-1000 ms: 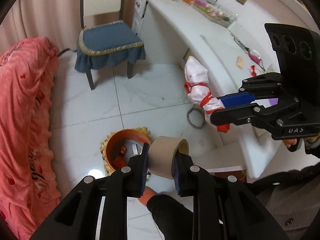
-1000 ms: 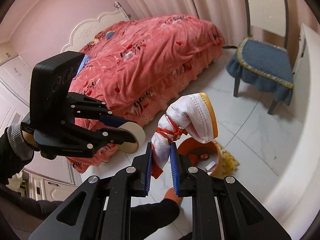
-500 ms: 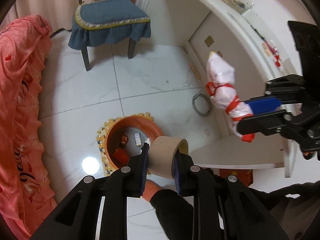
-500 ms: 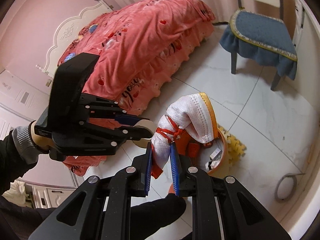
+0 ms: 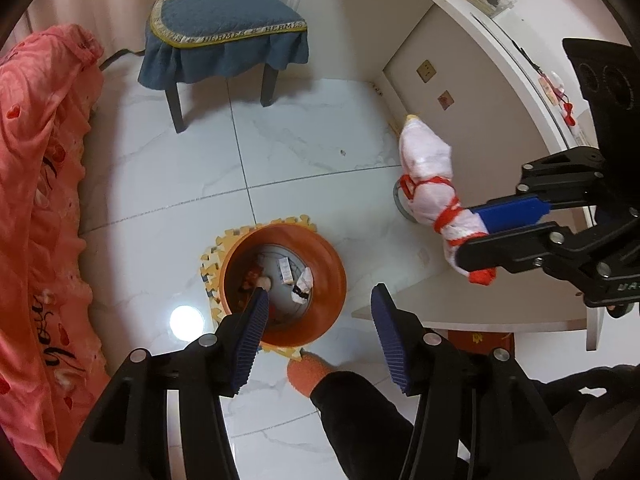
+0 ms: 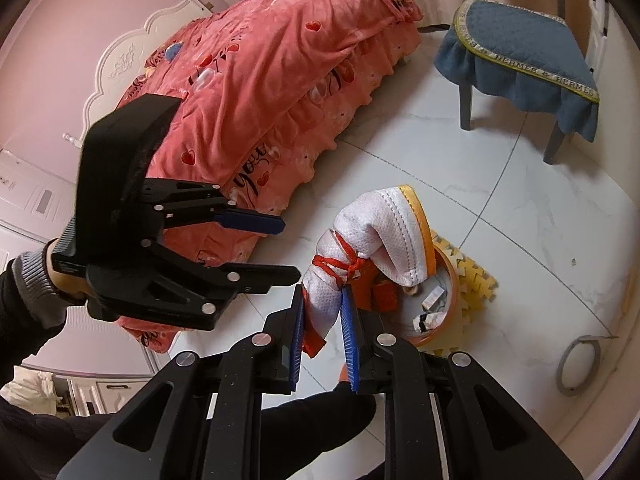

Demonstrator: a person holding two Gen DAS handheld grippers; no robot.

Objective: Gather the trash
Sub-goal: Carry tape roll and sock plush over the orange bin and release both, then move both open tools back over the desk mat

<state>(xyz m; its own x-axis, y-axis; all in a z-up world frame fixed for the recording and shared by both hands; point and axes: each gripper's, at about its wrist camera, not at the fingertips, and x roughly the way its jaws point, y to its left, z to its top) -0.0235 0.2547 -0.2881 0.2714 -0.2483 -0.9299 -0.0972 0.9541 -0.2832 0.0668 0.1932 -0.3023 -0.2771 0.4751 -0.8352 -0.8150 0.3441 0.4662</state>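
Observation:
An orange round bin (image 5: 326, 276) stands on the floor on a yellow foam mat (image 5: 208, 258), with scraps inside. My left gripper (image 5: 318, 320) is open and empty right above the bin. My right gripper (image 6: 323, 320) is shut on a white woven bag tied with red string (image 6: 380, 236). It holds the bag in the air to the right of the bin, as the left wrist view shows (image 5: 430, 184). The bin also shows in the right wrist view (image 6: 450, 280) behind the bag. The tape roll is not clearly visible.
A pink bed (image 5: 36, 184) runs along the left. A blue-cushioned chair (image 5: 224, 28) stands at the back. A white desk (image 5: 500, 64) curves along the right, with a grey ring (image 6: 580, 364) on the floor below. The person's leg and orange slipper (image 5: 308, 372) are beside the bin.
My left gripper has opened and the tape roll it held is gone from its jaws. Both grippers moved lower toward the bin. The right gripper still holds the bag.

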